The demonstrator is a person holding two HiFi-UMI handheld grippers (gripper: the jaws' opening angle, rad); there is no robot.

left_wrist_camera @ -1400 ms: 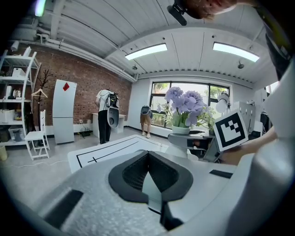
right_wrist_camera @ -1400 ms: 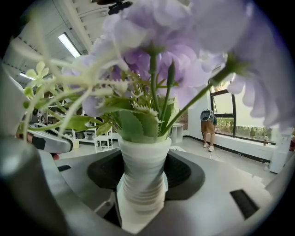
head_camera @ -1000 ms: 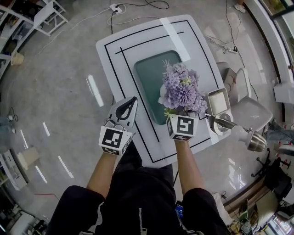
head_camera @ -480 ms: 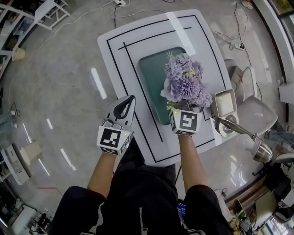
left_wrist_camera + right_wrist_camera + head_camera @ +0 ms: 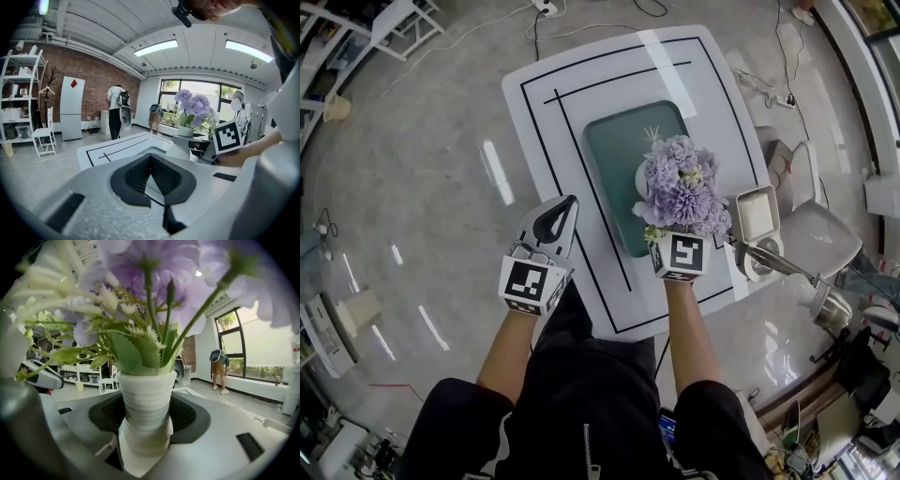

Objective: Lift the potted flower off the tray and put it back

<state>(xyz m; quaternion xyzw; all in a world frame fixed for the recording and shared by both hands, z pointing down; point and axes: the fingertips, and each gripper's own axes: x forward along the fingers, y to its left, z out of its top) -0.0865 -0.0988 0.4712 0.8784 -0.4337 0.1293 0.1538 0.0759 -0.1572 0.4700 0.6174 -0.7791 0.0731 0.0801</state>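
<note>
A: While your right gripper (image 5: pixel 146 427) clamps the potted flower (image 5: pixel 680 192) by its pot over the tray's (image 5: pixel 614 150) right edge, keep it upright.

B: Yes, those top-heavy blooms could tip it in your jaws. Your left gripper (image 5: pixel 151 159) sits closed, empty.

1. Head view: bright and even. The glossy floor (image 5: pixel 441 187) carries white streaks of reflected lamps, and a glare band crosses the far end of the table (image 5: pixel 667 58).
2. Shadows there are soft and faint.
3. All views bend strongly at the edges. Both gripper views fade to black corners.
4. Left gripper view: light comes from ceiling strips (image 5: pixel 157 47) and a far-right window (image 5: pixel 197 93), which is washed out. The brick wall (image 5: pixel 93 75) on the left is dimmer.
5. Right gripper view: flowers (image 5: pixel 187 282) sit close to the lens, blurred and pale. The pot (image 5: pixel 145 399) is sharper, evenly lit. The window (image 5: pixel 246 345) on the right glares.
</note>
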